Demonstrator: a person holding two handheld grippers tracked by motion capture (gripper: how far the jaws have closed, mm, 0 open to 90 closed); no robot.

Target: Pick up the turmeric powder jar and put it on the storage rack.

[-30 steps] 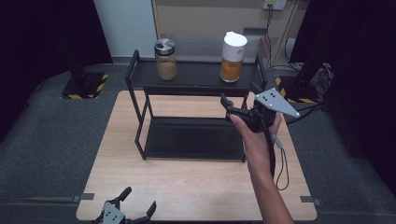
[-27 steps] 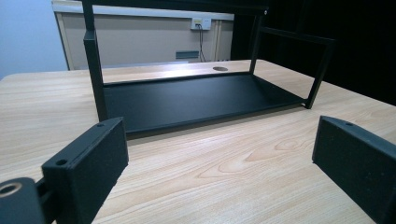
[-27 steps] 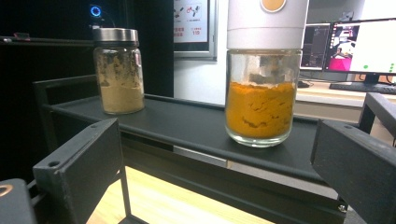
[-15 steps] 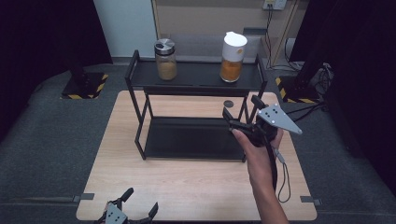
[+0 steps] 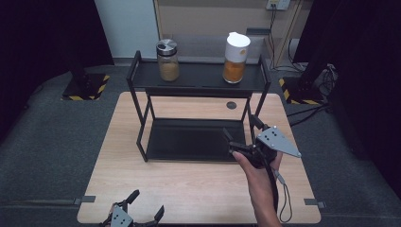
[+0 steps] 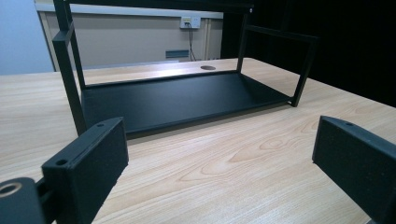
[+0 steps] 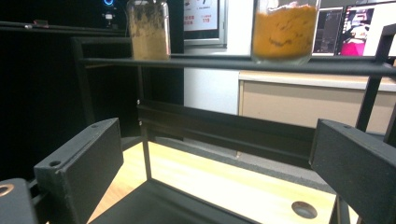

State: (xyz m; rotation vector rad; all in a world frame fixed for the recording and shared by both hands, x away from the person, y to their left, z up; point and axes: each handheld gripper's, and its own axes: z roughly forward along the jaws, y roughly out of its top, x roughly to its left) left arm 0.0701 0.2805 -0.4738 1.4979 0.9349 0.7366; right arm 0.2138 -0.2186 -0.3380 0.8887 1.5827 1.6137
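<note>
A black two-tier rack (image 5: 142, 113) stands on the wooden table (image 5: 189, 187). On its top shelf sit a glass jar (image 5: 168, 60) of brownish powder with a silver lid and a white-capped jar (image 5: 235, 57) of orange powder. A hand holds my right gripper (image 5: 240, 127) open at the rack's front right corner, level with the lower shelf (image 5: 189, 139). Its own view looks up past the open right gripper (image 7: 215, 168) at both jars (image 7: 148, 28) (image 7: 284, 30). My left gripper (image 5: 147, 202) rests open at the table's near edge. In its view the left gripper (image 6: 219, 158) faces the empty lower shelf (image 6: 177, 98).
A round cable hole (image 5: 231, 105) is in the table behind the rack. Dark floor surrounds the table, with taped stand bases at the back left (image 5: 85, 87) and back right (image 5: 298, 90). A cable (image 5: 283, 198) trails from the right gripper.
The right gripper has drawn back toward the near side and lower, from beside the rack's upper right to its front right corner. The left gripper has stayed put.
</note>
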